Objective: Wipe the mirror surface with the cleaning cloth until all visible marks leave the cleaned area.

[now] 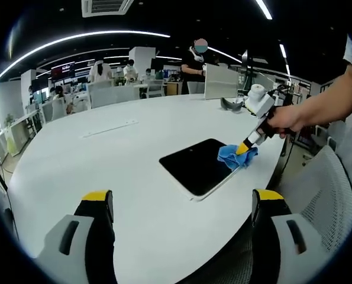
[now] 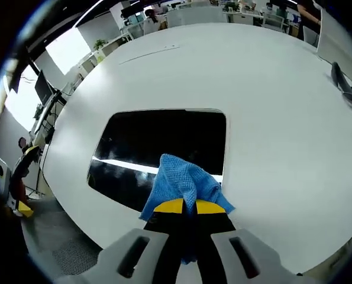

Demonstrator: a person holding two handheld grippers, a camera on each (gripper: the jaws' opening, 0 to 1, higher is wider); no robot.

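Clamped in the right tongs (image 2: 184, 206), a blue cleaning cloth (image 2: 184, 181) presses on the near edge of the dark mirror (image 2: 158, 148), which lies flat on the white surface (image 2: 270, 94). Left tongs (image 1: 184, 204) hang open over the surface, well apart from the mirror.

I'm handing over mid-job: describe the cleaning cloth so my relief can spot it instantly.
Start at the big white table, then find the dark rectangular mirror lying flat near its edge. The cleaning cloth is bunched at the mirror's near edge, pinched in the right tool. It is the one soft, bright blue thing there, against glossy black glass and bare white tabletop.
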